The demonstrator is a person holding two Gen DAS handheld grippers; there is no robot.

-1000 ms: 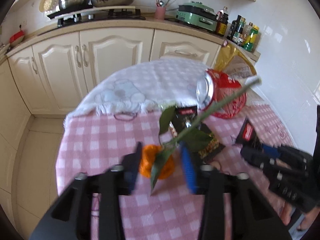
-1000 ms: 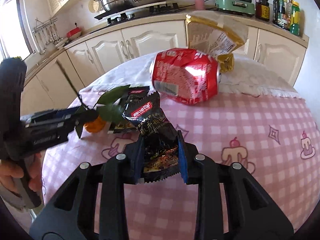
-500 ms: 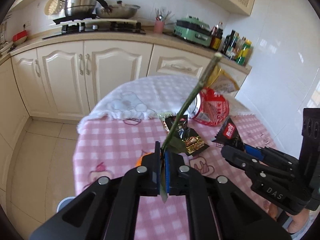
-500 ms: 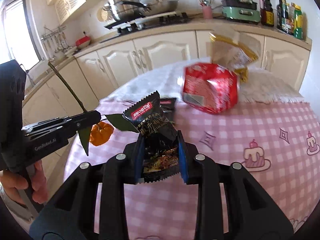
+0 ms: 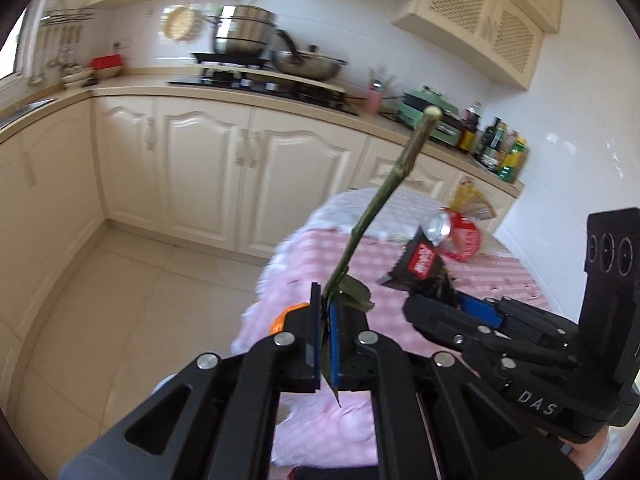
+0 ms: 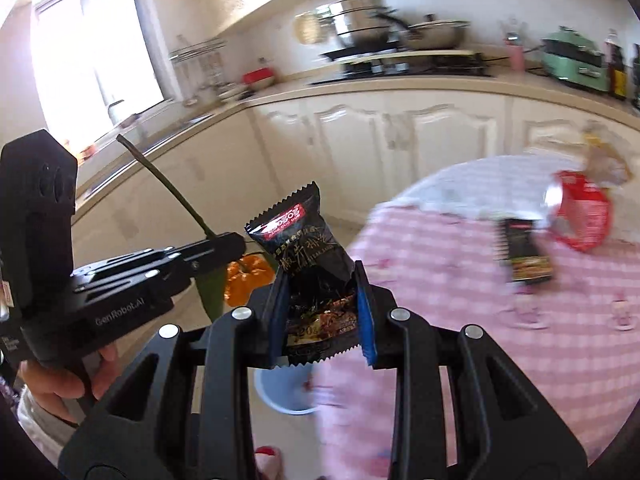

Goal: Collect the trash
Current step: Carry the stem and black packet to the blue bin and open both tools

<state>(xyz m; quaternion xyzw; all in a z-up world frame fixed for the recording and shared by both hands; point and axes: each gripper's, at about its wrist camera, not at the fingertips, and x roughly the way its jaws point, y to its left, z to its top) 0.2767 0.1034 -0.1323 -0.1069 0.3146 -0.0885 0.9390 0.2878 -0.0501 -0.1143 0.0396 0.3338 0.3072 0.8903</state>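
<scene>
In a cream kitchen, beside the pink-checked surface [image 6: 500, 340], the left gripper [image 5: 325, 340] pinches a stiff, light leafy stem [image 5: 372, 208]. The right gripper [image 6: 322, 316] clamps a crinkly, probably near-empty snack wrapper [image 6: 308, 256] at its base.

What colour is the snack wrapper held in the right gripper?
Black, with a red logo patch near its top; the snack wrapper shows best in the right wrist view.

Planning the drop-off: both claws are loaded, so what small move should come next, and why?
Probably carry both over the blue bin below the table edge. The left claw grips the stem, the right claw the black wrapper; neither is over it yet.
</scene>
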